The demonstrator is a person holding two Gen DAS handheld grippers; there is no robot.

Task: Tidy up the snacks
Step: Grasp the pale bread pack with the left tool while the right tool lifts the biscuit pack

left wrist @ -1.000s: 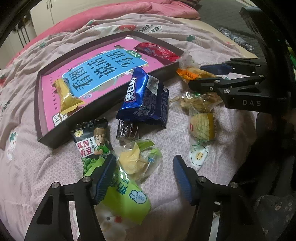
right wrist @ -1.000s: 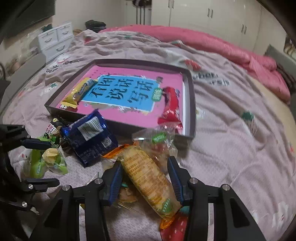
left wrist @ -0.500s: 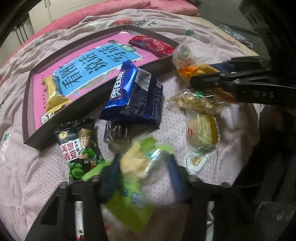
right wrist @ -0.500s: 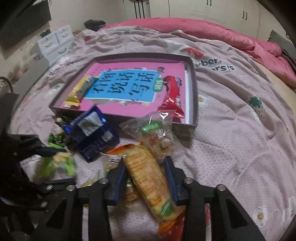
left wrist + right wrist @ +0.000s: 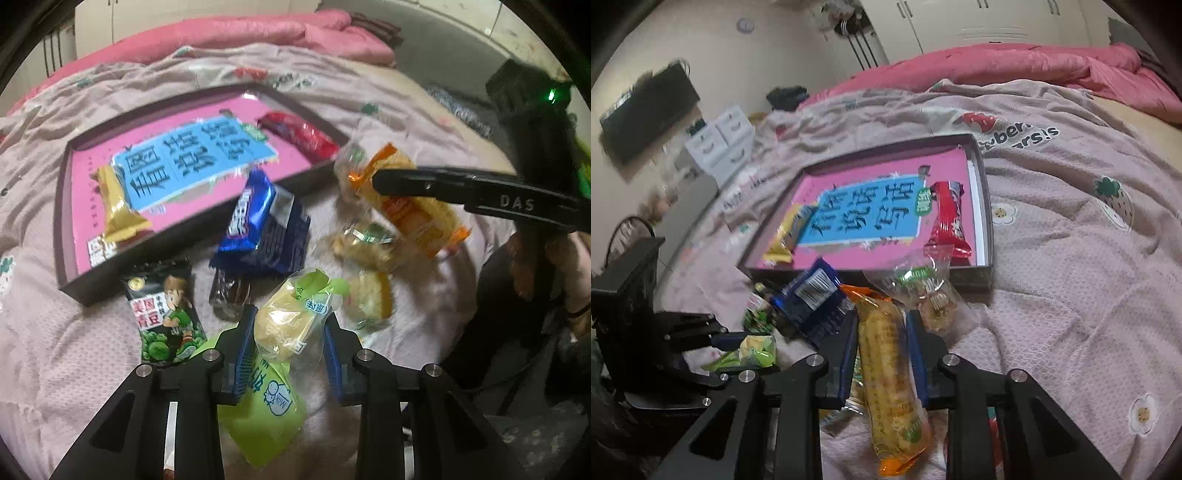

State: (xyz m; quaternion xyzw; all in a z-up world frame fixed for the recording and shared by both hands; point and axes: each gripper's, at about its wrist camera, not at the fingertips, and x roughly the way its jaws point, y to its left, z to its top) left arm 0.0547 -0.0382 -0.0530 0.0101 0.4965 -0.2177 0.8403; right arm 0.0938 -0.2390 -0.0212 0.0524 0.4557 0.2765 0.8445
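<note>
Pink bedding (image 5: 1071, 277) is carrying a dark tray (image 5: 982, 173). Left hand-held gripper (image 5: 288, 341) is closing on a clear green-trimmed cake packet (image 5: 291, 317); right hand-held gripper (image 5: 881, 349) is pinching a long yellow cracker pack (image 5: 886, 373). Next, both probably need carrying into the tray.

pink quilt (image 5: 1015, 66), white drawer unit (image 5: 720, 147), wall-mounted tv (image 5: 646, 114), white wardrobe (image 5: 979, 22)

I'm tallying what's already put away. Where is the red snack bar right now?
The red snack bar lies inside the dark tray along its right wall in the right wrist view, beside the pink book, opposite the yellow bar.
</note>
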